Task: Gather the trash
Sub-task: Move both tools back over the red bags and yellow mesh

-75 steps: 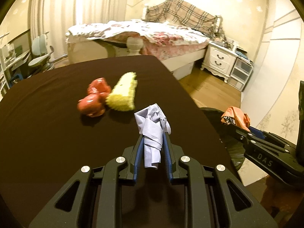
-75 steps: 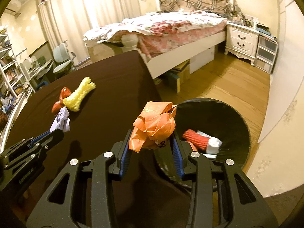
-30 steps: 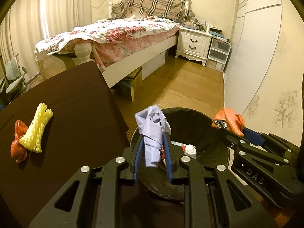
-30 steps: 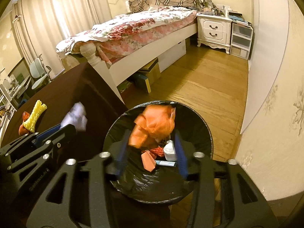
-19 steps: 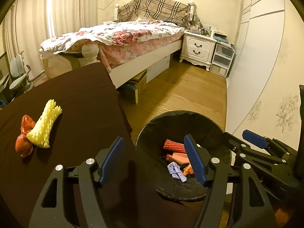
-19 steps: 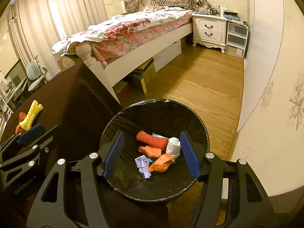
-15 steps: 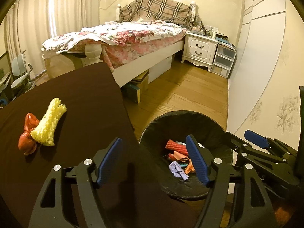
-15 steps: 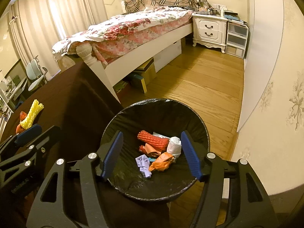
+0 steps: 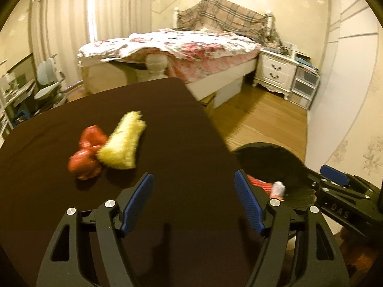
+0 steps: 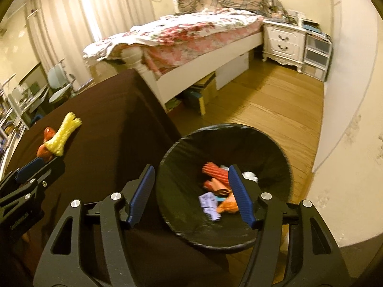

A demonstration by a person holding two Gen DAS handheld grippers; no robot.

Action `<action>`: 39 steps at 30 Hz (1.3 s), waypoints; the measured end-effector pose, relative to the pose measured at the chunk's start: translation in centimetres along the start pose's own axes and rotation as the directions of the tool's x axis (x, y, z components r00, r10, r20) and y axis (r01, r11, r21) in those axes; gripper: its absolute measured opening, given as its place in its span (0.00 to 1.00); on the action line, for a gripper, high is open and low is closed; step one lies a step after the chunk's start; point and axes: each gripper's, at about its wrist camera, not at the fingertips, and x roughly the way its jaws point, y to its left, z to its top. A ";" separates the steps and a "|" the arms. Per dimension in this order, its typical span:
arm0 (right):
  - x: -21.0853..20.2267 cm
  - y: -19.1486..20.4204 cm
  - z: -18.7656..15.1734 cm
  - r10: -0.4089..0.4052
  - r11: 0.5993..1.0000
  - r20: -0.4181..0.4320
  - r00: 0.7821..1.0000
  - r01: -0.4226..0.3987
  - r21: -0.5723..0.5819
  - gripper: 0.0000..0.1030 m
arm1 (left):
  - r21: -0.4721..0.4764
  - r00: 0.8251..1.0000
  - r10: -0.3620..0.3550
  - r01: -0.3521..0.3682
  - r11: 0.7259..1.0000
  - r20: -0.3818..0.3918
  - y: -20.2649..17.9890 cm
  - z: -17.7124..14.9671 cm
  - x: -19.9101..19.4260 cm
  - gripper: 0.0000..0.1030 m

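Both grippers tilt forward and downward, side by side. The left gripper (image 9: 194, 201) hangs over the near part of the dark table (image 9: 59, 205), its blue pads spread wide with nothing between them. The right gripper (image 10: 191, 193) hangs at the table's edge, partly over the bin (image 10: 286, 157); its pads also stand well apart and grip nothing, the bin's contents merely showing through the gap. In the left view the right gripper sits at 4 o'clock; in the right view the left gripper sits at 9 o'clock. Two pieces of trash lie on the table, touching each other: a yellow foam net (image 9: 123, 149) and a red wrapper (image 9: 87, 154) on its left, at 10 o'clock from the left gripper. The one bin, black-lined, stands on the wood floor (image 10: 275, 100) just beside the table. In it I count about five pieces: a red net (image 10: 214, 171), an orange wrapper (image 10: 227, 205), a pale lilac paper (image 10: 209, 202), a white wad (image 10: 250, 175) and another orange piece (image 10: 216, 186) partly hidden behind the right pad, so the count is uncertain. Beyond stand one bed (image 10: 182, 35) and one white nightstand (image 10: 283, 41).
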 end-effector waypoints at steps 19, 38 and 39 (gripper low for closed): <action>1.7 13.2 1.7 0.167 0.967 -0.047 0.985 -0.173 -0.187 0.61 | -0.170 0.977 0.208 -0.212 0.962 -0.044 13.7 -2.6 -1.6 0.69; 8.4 21.2 4.6 0.155 0.957 -0.101 0.983 -0.175 -0.232 0.60 | -0.279 0.950 0.302 -0.311 0.908 -0.078 22.2 -3.6 -2.3 0.69; 8.9 21.5 4.4 0.149 0.957 -0.109 0.983 -0.171 -0.234 0.60 | -0.282 0.950 0.300 -0.310 0.908 -0.080 22.4 -3.7 -2.3 0.69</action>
